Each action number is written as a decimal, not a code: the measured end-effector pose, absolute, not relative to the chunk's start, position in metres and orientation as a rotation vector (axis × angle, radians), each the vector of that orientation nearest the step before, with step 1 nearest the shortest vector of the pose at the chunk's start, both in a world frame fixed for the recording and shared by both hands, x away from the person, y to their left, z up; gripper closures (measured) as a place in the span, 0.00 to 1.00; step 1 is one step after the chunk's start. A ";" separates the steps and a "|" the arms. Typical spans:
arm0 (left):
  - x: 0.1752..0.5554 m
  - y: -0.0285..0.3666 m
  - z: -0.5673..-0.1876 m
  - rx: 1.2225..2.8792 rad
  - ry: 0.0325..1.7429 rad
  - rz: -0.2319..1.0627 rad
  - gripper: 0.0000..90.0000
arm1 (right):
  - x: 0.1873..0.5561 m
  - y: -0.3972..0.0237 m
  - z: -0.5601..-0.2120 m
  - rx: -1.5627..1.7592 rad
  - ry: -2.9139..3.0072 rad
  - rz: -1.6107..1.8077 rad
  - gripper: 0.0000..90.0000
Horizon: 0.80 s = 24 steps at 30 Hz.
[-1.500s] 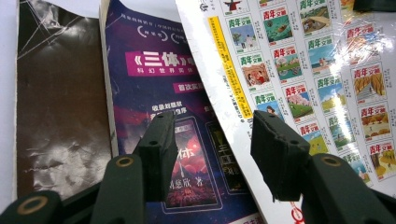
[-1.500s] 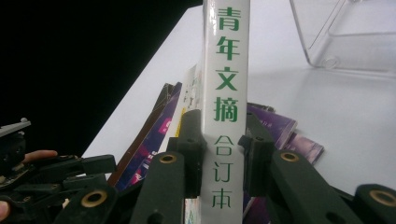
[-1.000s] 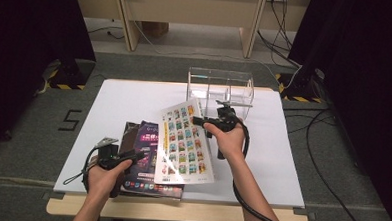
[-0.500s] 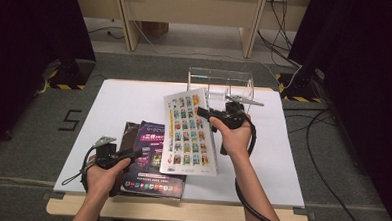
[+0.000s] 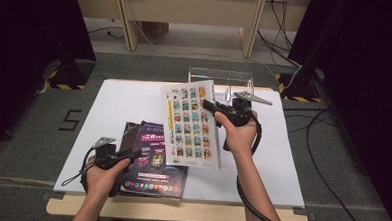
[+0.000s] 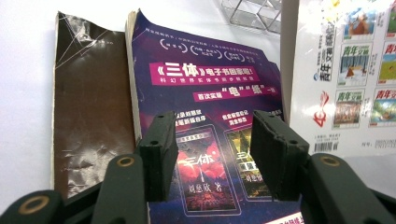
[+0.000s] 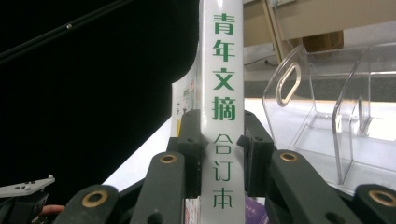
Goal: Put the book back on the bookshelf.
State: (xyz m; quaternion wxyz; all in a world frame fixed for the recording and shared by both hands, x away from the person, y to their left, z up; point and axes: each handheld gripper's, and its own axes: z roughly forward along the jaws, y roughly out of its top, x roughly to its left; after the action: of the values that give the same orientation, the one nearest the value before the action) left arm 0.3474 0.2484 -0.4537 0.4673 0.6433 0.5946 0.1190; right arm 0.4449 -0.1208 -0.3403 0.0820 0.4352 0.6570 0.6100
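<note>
Left gripper (image 5: 127,155) low, fingers apart, right gripper (image 5: 210,106) raised, fingers clamped.

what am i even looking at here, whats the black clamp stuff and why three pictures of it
A person sits at a white table and holds a hand-operated clamp tool in each hand. The high view looks down from above the person. The other two pictures come from small cameras riding on the tools, looking along their black jaws.

The right gripper is clamped on the spine of a white book covered in small cover pictures, holding it tilted above the table. In the right gripper view its jaws press that spine from both sides.

The left gripper is open, jaws apart over a purple book lying on a brown one. A clear plastic rack stands at the far edge.
</note>
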 end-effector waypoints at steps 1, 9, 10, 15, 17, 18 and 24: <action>0.347 0.248 -0.454 1.577 1.460 0.294 0.56 | 0.444 -0.121 -0.339 1.294 1.956 1.824 0.83; 0.346 0.250 -0.454 1.565 1.470 0.296 0.55 | 0.437 -0.130 -0.323 1.247 1.883 1.870 0.83; 0.346 0.251 -0.453 1.561 1.469 0.297 0.55 | 0.436 -0.131 -0.322 1.243 1.866 1.886 0.83; 0.346 0.253 -0.452 1.556 1.471 0.306 0.55 | 0.436 -0.134 -0.318 1.239 1.862 1.895 0.83; 0.346 0.254 -0.452 1.557 1.470 0.308 0.55 | 0.435 -0.133 -0.318 1.235 1.860 1.870 0.83; 0.346 0.254 -0.453 1.559 1.468 0.309 0.55 | 0.435 -0.134 -0.318 1.232 1.850 1.859 0.83; 0.346 0.254 -0.454 1.563 1.467 0.306 0.55 | 0.432 -0.141 -0.318 1.214 1.797 1.837 0.83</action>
State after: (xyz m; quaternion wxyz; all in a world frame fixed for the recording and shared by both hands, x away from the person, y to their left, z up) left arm 0.3463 0.2535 -0.4537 0.4690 0.6373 0.5986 0.1250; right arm 0.4323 -0.1406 -0.3177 0.1492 0.4222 0.6253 0.6391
